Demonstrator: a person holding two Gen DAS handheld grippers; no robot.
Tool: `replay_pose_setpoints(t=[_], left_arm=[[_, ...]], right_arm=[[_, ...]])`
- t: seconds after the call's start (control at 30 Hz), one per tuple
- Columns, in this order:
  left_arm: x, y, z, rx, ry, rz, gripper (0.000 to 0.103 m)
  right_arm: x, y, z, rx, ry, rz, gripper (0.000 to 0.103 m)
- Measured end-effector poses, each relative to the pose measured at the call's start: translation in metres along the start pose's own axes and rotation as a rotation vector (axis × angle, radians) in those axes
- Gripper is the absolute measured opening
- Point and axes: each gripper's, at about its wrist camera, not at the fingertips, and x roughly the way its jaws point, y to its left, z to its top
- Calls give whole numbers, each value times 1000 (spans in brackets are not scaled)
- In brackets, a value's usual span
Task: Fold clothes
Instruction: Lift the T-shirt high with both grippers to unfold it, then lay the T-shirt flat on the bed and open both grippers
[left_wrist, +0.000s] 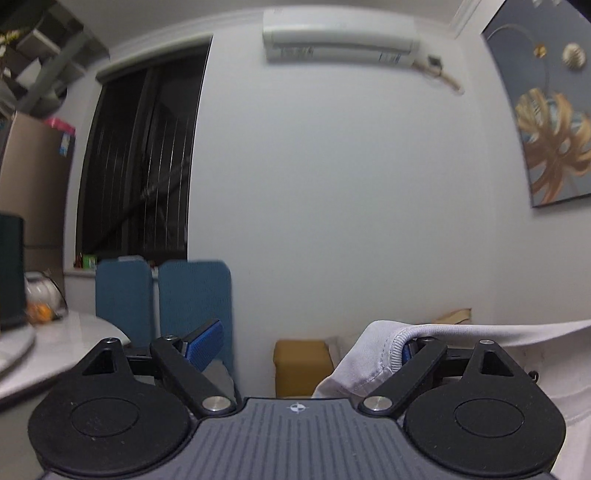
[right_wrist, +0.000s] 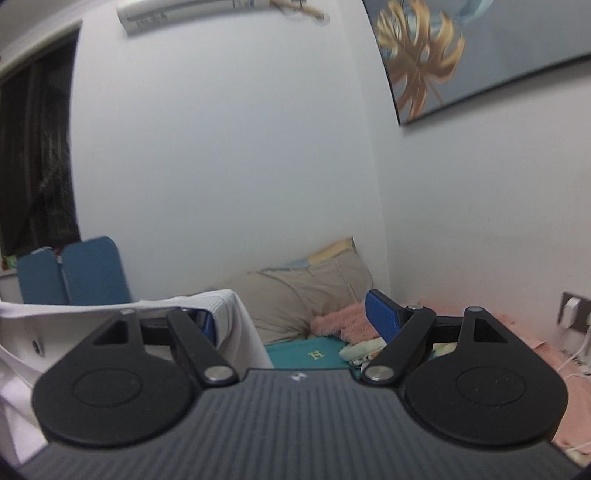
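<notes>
A white garment (left_wrist: 373, 350) with a ribbed hem hangs stretched in the air between the two grippers. In the left wrist view my left gripper (left_wrist: 306, 347) stands wide open; the cloth drapes over its right finger and hides that pad, while the left blue pad (left_wrist: 205, 345) is bare. In the right wrist view the same garment (right_wrist: 44, 317) lies over the left finger of my right gripper (right_wrist: 293, 319), which is also wide open, and its right blue pad (right_wrist: 382, 319) is uncovered. Nothing is pinched between either pair of jaws. Both grippers point about level at the wall.
Two blue chair backs (left_wrist: 162, 299) and a yellow box (left_wrist: 301, 367) stand by the wall. A round white table (left_wrist: 44, 350) is at the left. A bed holds a beige pillow (right_wrist: 306, 291), a pink blanket (right_wrist: 340, 325) and a teal cloth (right_wrist: 310, 354). A wall socket (right_wrist: 572, 308) is at the right.
</notes>
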Motion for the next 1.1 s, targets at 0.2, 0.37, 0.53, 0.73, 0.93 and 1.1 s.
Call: replay_pose_setpoints(t=[0.2, 0.37, 0.53, 0.73, 0.93, 1.1], left_arm=[[206, -35, -140, 0, 240, 6, 90], [328, -51, -306, 74, 549, -12, 90], [369, -40, -408, 99, 826, -81, 90], [362, -20, -382, 104, 886, -158, 97], [310, -12, -325, 157, 838, -176, 101], [211, -10, -289, 135, 744, -180, 103]], right_arm=[[200, 3, -90, -54, 107, -74, 78], [333, -12, -221, -97, 352, -95, 78], [390, -22, -315, -113, 626, -73, 78], [377, -33, -293, -51, 741, 46, 78], [303, -34, -262, -64, 712, 57, 79], [210, -35, -245, -58, 654, 36, 79]])
